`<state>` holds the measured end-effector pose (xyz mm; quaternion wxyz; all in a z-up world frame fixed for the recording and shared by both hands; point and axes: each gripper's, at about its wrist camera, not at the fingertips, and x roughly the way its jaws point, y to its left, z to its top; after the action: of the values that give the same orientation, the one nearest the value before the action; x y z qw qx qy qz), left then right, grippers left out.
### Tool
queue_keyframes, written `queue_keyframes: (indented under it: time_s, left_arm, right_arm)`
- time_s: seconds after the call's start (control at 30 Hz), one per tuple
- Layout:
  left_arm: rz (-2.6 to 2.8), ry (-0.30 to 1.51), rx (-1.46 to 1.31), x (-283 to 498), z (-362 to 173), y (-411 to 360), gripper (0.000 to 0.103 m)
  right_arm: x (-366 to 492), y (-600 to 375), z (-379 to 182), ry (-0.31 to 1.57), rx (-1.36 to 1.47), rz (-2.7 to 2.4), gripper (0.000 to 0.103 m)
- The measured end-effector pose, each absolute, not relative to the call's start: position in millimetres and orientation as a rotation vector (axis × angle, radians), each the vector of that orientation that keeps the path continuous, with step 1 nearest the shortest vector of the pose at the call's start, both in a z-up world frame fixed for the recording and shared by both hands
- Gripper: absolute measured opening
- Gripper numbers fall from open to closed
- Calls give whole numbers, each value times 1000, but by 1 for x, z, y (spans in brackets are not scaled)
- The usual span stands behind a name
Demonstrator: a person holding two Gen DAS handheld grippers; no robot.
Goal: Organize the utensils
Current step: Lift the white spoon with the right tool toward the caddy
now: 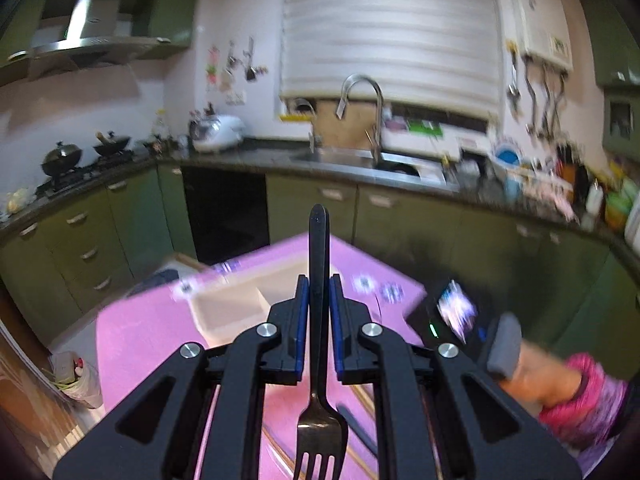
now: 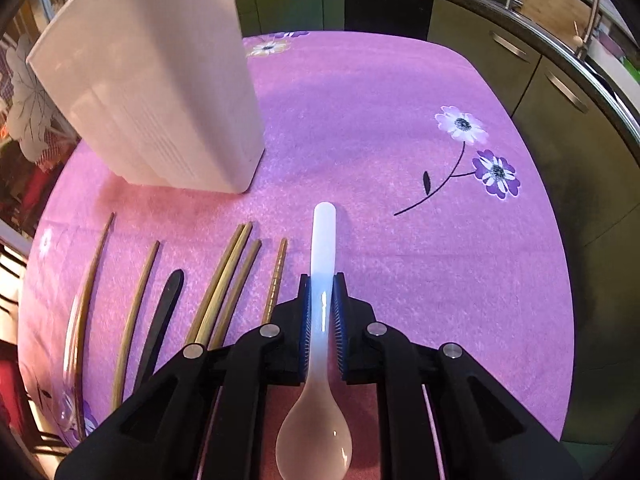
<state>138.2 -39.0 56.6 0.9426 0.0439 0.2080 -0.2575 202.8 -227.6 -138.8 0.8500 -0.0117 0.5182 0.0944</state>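
Above the pink tabletop (image 2: 360, 120), the left gripper (image 1: 319, 308) has its jaws pinching a black fork (image 1: 319, 280). The right gripper's (image 2: 323, 308) jaws pinch a white spoon (image 2: 323, 248) beside chopsticks (image 2: 224, 280).

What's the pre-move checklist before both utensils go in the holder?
1. Left tool shut on fork: ok.
2. Right tool shut on spoon: ok.
3. Fork handle points ahead, tines toward the camera: ok.
4. Holder upright on the tablecloth: ok.
5. Holder compartments free: cannot tell, the left view is blurred.
6. Chopsticks lie clear of the spoon: ok.
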Motion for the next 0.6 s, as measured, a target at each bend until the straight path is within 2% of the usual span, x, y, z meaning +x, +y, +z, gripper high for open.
queue_keyframes:
  time_s: [0.27,0.6]
  left_arm:
    - [-447,385,-67,203,78,-22,10]
    - [-358,329,-72,259,43,-38,10]
  right_arm:
    - [193,-243,-121,1040,29,226,11]
    - [181,-249,-94,963,65,250,11]
